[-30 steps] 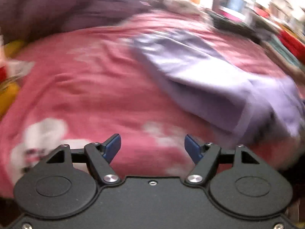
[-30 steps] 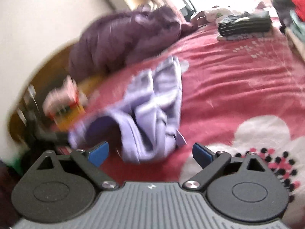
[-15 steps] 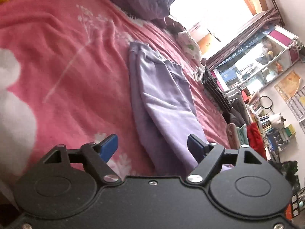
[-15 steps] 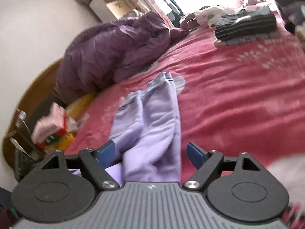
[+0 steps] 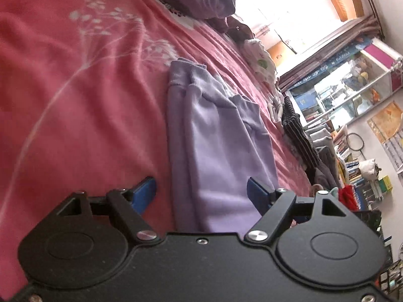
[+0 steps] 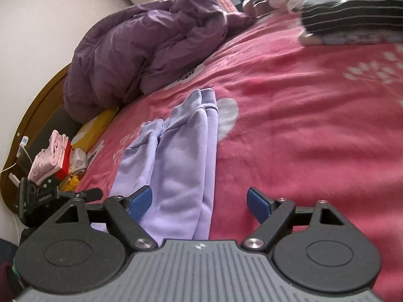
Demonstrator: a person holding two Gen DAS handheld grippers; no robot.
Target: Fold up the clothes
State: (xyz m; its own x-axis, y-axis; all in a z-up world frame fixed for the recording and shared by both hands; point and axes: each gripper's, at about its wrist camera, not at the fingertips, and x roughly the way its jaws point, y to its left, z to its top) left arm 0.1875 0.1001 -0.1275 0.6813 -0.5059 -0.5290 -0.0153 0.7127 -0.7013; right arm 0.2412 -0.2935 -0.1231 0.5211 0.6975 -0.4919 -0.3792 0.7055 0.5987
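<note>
A lilac garment [image 5: 216,148], folded lengthwise, lies on the red floral bedspread [image 5: 75,95], its ribbed cuffs pointing away. My left gripper [image 5: 201,188] is open just above the garment's near end, the fabric between its blue fingers [image 5: 144,193]. The same garment [image 6: 181,161] shows in the right wrist view. My right gripper [image 6: 200,200] is open over the garment's near right edge, its left finger [image 6: 139,202] above the fabric and its right finger over the bedspread [image 6: 302,130]. Neither holds anything.
A purple duvet [image 6: 148,42] is heaped at the head of the bed. A striped folded pile [image 6: 352,25] lies at the far right. Small clothes and a yellow item [image 6: 58,156] sit by the wooden headboard. Shelves and clutter [image 5: 352,115] stand beyond the bed.
Both grippers have swung and dropped low toward the garment's near end. The garment now lies straight and flat; a second ago it looked bunched. Both stay open.
</note>
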